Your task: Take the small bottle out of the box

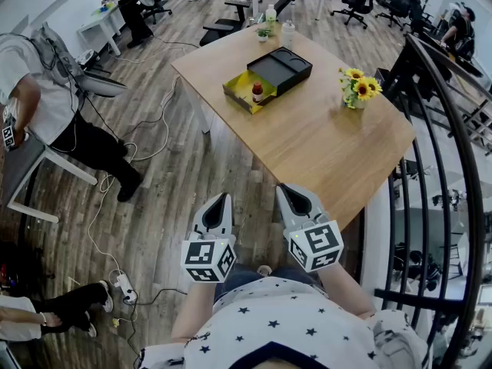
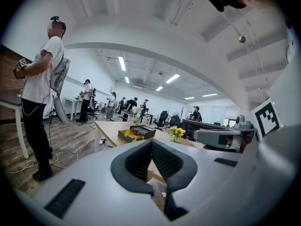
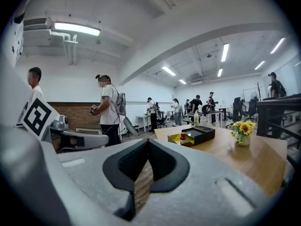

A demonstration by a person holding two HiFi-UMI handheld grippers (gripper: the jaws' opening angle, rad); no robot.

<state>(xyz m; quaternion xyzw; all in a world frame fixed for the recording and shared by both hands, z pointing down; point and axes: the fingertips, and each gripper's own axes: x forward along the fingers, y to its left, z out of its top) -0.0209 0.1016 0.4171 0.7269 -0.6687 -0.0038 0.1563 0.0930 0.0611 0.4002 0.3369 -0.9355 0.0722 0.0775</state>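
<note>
Left hand-held gripper (image 1: pixel 217 206) and right hand-held gripper (image 1: pixel 294 194) both pinched shut and empty, small bottle (image 1: pixel 257 91) upright in the box (image 1: pixel 234 89) well ahead on the worktop (image 1: pixel 307 137), so step closer, open one wide, descend over the cap.

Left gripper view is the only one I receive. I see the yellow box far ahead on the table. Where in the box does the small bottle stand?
Observer: The head view shows the small bottle upright in the yellow box, at the side next to the black tray.
Operator: Thank you. Does the right gripper hold anything?
Observer: No. The right gripper view shows the right gripper shut, with nothing between its jaws.
</note>
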